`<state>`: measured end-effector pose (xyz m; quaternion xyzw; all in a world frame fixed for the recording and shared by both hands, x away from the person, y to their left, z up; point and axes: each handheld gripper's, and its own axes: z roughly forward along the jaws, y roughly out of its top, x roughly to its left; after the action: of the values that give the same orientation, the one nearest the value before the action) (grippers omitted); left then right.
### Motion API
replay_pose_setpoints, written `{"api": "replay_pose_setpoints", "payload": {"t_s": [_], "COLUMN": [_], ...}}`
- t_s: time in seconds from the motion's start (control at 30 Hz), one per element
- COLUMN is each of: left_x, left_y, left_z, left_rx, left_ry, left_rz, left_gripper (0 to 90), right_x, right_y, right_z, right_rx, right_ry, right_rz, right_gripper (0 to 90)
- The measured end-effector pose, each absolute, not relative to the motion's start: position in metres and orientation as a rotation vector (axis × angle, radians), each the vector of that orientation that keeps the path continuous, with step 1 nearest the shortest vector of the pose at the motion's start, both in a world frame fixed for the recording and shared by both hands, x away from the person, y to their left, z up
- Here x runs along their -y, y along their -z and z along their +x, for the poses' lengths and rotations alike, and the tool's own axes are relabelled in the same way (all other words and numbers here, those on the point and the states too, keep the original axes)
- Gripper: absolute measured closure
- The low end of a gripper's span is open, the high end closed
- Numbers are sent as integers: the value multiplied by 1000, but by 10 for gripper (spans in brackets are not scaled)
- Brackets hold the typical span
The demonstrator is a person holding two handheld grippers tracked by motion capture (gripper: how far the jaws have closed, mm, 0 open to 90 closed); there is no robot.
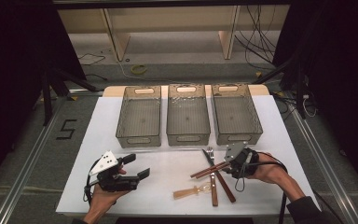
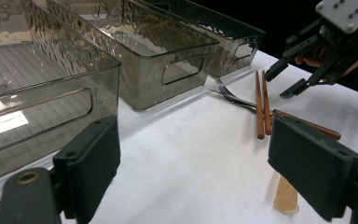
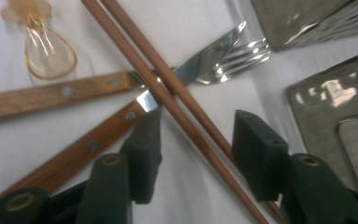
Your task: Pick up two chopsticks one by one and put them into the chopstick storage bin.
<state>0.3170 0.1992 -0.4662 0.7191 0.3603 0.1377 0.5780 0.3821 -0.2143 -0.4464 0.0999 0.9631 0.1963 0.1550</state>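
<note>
A pair of brown chopsticks (image 1: 209, 170) (image 3: 182, 107) lies slantwise across a wooden-handled knife (image 3: 205, 56) and fork (image 3: 244, 56) on the white table (image 1: 168, 168). My right gripper (image 1: 227, 165) (image 3: 198, 140) is low over them, open. One jaw stands on each side of the chopsticks, with a gap showing on both sides. A clear amber plastic spoon (image 1: 193, 190) (image 3: 46, 53) lies just left of the cutlery. My left gripper (image 1: 136, 166) (image 2: 203, 163) is open at the front left with nothing between its jaws. From there the right gripper (image 2: 284, 84) is seen above the chopsticks (image 2: 261, 107).
Three smoky translucent bins (image 1: 139, 116) (image 1: 188, 114) (image 1: 235, 113) stand side by side along the back of the table, with nothing in them. The right bin's corner (image 3: 326, 18) is close to the fork's tines. Bare white tabletop lies between the two grippers.
</note>
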Motion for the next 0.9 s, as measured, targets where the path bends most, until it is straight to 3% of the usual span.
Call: {"api": "replay_pose_setpoints", "payload": {"t_s": [0.9], "left_x": [-199], "left_y": [467], "left_z": [318], "left_rx": [-846], "left_ry": [-315], "left_rz": [1689], "left_gripper": [160], "right_x": [211], "right_y": [460], "right_z": [390], "right_rx": [-2826], "right_ry": [-358], "right_rz": [129], "right_gripper": [716]}}
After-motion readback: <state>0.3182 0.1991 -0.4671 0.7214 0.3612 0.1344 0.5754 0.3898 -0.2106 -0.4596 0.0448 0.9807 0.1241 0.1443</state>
